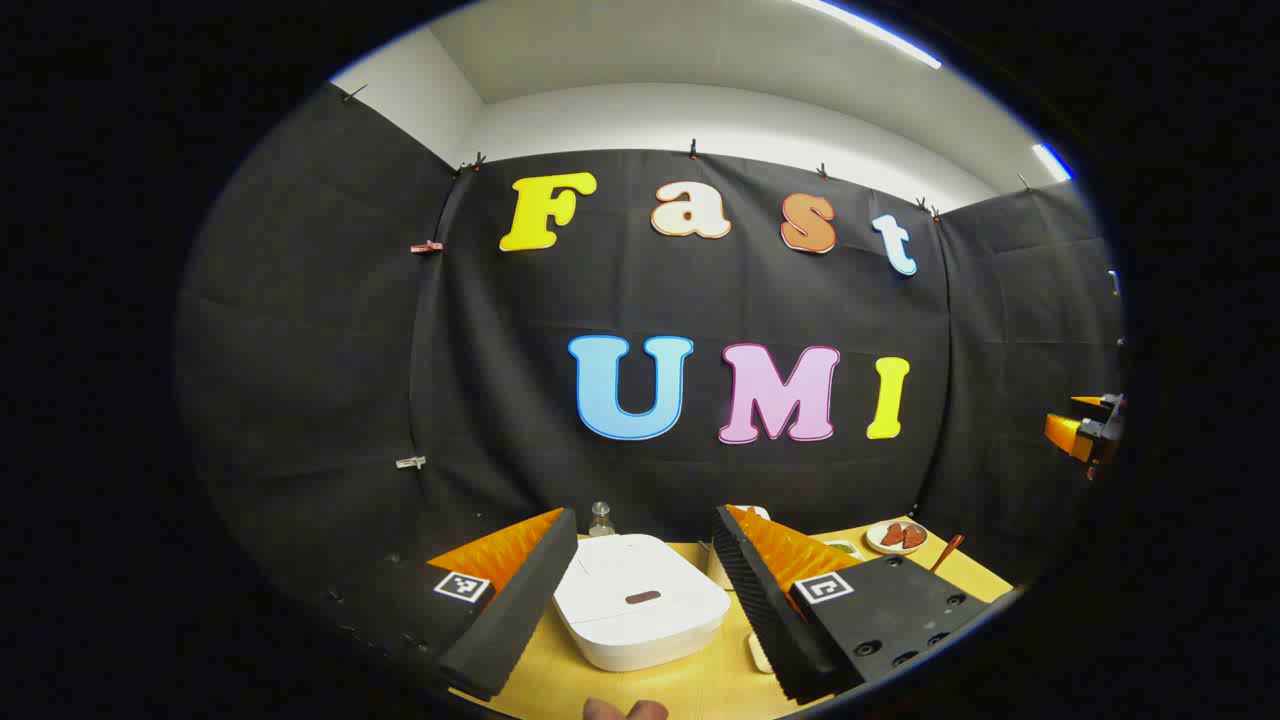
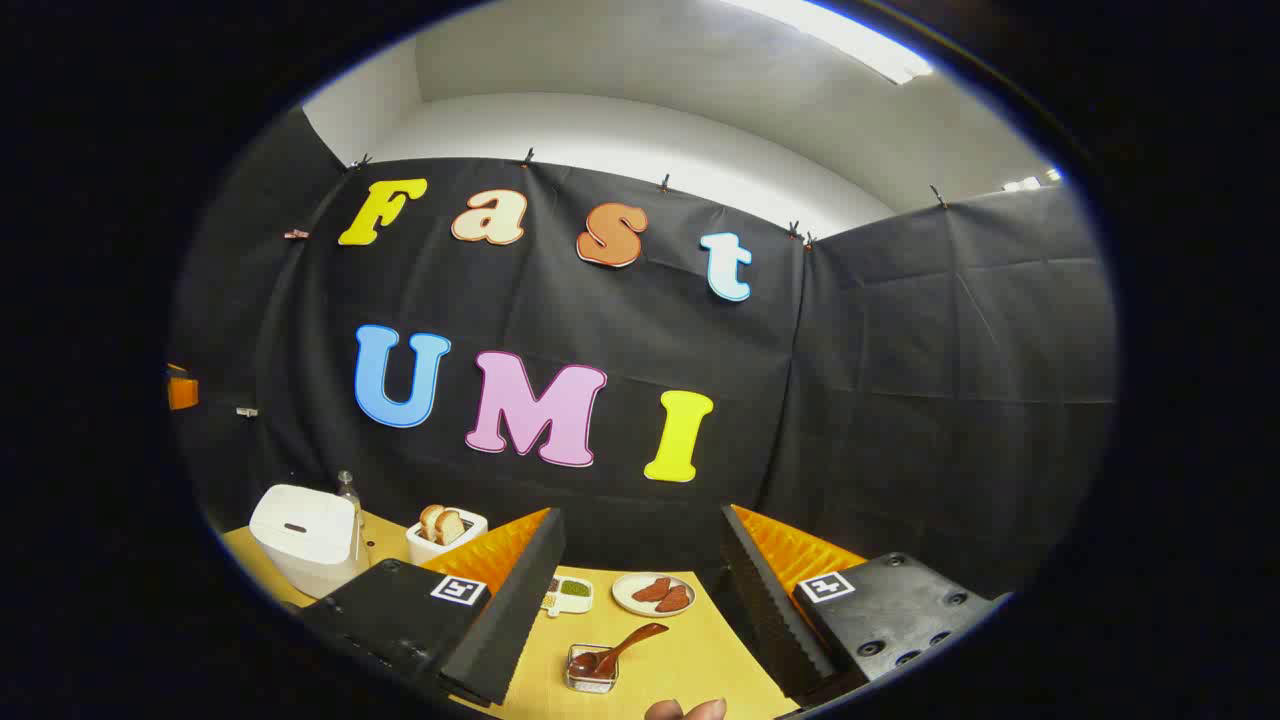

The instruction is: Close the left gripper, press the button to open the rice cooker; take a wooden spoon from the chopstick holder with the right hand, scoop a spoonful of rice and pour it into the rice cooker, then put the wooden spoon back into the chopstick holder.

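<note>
A white rice cooker (image 1: 640,615) with its lid down stands on the yellow table, low between the fingers of my left gripper (image 1: 641,520), which is open and holds nothing. A dark oval button (image 1: 642,597) sits on its lid. My right gripper (image 2: 642,516) is open too, with nothing in it, above the table's right part. Below it a wooden spoon (image 2: 625,645) leans in a small clear container (image 2: 590,670). In the right gripper view the rice cooker (image 2: 303,535) is far left. The spoon's handle (image 1: 946,551) shows at the right in the left gripper view.
A small bottle (image 1: 600,518) stands behind the cooker. A toaster with bread slices (image 2: 446,532), a small dish of green bits (image 2: 570,594) and a plate of reddish food (image 2: 655,593) lie on the table (image 2: 690,660). The black cloth wall runs behind.
</note>
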{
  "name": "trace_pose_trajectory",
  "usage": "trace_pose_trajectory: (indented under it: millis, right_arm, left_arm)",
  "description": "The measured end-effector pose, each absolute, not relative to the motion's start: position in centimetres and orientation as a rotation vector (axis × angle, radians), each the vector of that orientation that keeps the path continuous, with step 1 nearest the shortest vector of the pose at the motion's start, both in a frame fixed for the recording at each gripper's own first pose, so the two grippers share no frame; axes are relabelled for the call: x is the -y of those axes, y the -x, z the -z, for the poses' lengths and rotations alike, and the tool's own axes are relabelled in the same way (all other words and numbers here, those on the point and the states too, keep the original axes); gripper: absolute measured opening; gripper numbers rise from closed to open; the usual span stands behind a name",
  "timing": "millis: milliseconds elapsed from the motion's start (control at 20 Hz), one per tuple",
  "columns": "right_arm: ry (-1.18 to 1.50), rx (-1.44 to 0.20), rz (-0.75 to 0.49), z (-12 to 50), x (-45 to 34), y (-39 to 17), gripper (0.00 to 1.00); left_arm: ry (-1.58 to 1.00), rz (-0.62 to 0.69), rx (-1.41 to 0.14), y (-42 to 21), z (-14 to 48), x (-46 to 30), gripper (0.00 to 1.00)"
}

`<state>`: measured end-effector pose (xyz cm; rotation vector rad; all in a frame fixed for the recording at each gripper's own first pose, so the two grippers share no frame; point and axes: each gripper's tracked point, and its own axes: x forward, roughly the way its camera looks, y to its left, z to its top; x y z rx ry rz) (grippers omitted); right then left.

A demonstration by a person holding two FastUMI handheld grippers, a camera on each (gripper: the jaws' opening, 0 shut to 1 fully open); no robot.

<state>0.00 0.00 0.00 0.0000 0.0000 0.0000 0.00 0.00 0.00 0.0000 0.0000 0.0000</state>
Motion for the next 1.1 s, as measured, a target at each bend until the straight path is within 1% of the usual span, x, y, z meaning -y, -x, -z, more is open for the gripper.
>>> trace_pose_trajectory:
  millis: [400, 950, 1100]
  right_arm:
    - [0.017, -0.002, -0.007, -0.1, -0.4, 0.9, 0.97]
    - [0.037, 0.001, -0.008, -0.4, -0.8, 2.0, 0.97]
    - [0.040, 0.002, -0.004, -0.5, -0.7, 2.3, 0.97]
  left_arm:
    - [-0.035, 0.019, 0.009, 0.5, 0.0, 0.5, 0.95]
    - [-0.013, 0.025, 0.013, 1.6, 0.3, 0.0, 0.95]
    - [-0.005, 0.055, 0.011, 1.7, 0.4, 0.4, 0.95]
